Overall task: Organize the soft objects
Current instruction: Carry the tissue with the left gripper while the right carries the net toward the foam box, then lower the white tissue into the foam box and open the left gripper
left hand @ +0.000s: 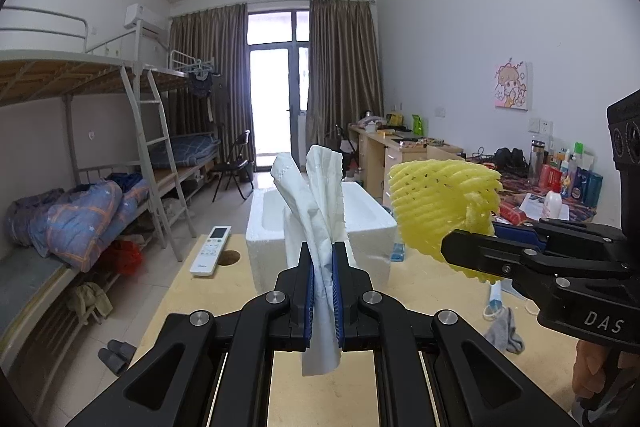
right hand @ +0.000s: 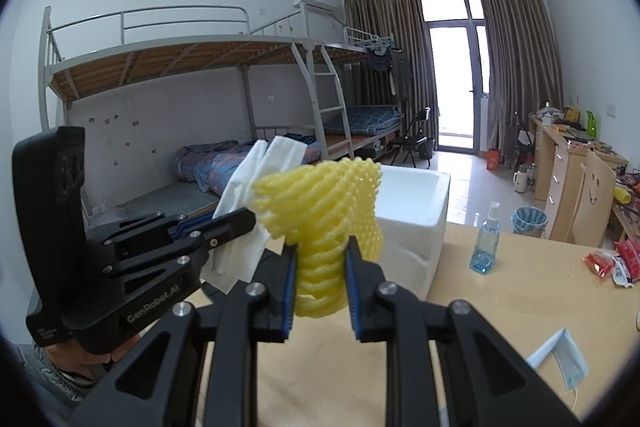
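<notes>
We are holding two soft items aloft above the table (left hand: 192, 311), short of the foam box (left hand: 372, 215): left gripper (left hand: 323, 259) fingers pinching a tissue (left hand: 320, 195), right gripper (right hand: 321, 259) fingers squeezing a yellow net (right hand: 324, 203). Risks we are noting: the limp tissue slipping from its narrow pinch, and the springy net popping free or snagging the tissue beside it.

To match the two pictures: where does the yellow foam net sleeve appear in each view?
Left wrist: yellow foam net sleeve at right, held by the right gripper.
Right wrist: at centre, between its own fingers.
Shared landmark: white foam box behind it.
</notes>
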A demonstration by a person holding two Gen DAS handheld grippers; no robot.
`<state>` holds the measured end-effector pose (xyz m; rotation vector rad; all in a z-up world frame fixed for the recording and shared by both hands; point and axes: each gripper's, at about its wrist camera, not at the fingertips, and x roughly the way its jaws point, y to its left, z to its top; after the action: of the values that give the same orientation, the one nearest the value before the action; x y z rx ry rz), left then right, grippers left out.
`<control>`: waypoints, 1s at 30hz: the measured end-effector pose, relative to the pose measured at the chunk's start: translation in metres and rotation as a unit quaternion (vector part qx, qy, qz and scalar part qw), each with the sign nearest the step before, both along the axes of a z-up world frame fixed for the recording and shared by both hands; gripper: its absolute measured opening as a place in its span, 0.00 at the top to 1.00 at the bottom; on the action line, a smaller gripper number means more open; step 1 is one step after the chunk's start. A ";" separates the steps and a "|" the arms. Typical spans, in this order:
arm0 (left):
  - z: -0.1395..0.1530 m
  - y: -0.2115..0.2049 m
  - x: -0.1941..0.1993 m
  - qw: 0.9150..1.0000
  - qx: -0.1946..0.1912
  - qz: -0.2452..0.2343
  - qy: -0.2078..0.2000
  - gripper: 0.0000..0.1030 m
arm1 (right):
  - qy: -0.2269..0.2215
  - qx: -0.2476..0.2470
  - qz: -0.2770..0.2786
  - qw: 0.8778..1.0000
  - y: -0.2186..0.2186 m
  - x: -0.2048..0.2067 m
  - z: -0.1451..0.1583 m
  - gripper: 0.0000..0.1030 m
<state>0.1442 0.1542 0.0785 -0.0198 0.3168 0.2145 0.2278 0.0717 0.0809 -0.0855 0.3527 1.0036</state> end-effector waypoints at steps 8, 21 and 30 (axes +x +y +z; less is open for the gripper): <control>0.003 0.015 0.038 1.000 0.001 -0.012 0.016 0.92 | 0.007 -0.006 -0.008 1.000 0.015 0.028 0.002 0.76; 0.003 0.037 0.092 0.999 0.001 -0.021 0.027 0.92 | -0.003 -0.015 -0.020 1.000 0.039 0.055 0.009 0.76; 0.004 0.053 0.129 0.999 -0.007 -0.021 0.040 0.92 | -0.006 -0.018 -0.020 1.000 0.044 0.076 0.012 0.76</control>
<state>0.2736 0.2075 0.0821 -0.0190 0.3990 0.1718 0.3037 0.1156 0.0924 -0.1159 0.3595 0.9561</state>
